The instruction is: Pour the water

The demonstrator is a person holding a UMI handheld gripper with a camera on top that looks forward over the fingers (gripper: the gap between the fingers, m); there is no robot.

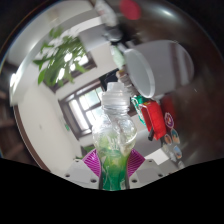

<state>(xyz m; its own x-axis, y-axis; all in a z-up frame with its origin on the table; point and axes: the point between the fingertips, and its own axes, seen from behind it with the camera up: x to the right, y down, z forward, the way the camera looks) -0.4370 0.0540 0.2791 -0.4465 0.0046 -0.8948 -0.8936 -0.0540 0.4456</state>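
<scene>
**Op A:** Bottle (pixel 116 135) first: where do you have it?

**Op B:** I have it right between the fingers of the hand-held gripper (pixel 117 166), standing up ahead of the camera. It is clear plastic with a pale cap at the top, and the lower part shows green, either liquid or a tint; I cannot tell which.

**Op A:** Is the hand-held gripper clenched on it?

**Op B:** From what I see, yes. Both pads (pixel 93 162) sit against the bottle's sides, one each side, with no gap visible, so I call it grasped.

**Op A:** Pose?

**Op B:** I read the whole view as tipped. The window (pixel 85 103) behind the bottle slants, so the hand-held gripper is angled rather than level, and I see no worktop under the bottle.

**Op A:** Any label or writing?

**Op B:** None I can read on the bottle.

**Op A:** Other containers?

**Op B:** I see a large grey-white cup-like vessel (pixel 158 66) beyond the bottle, its mouth turned toward it. I cannot see any contents. Just beside the bottle there is a red object (pixel 152 115) I cannot identify, and a leafy green plant (pixel 60 55) further off by the window.
</scene>
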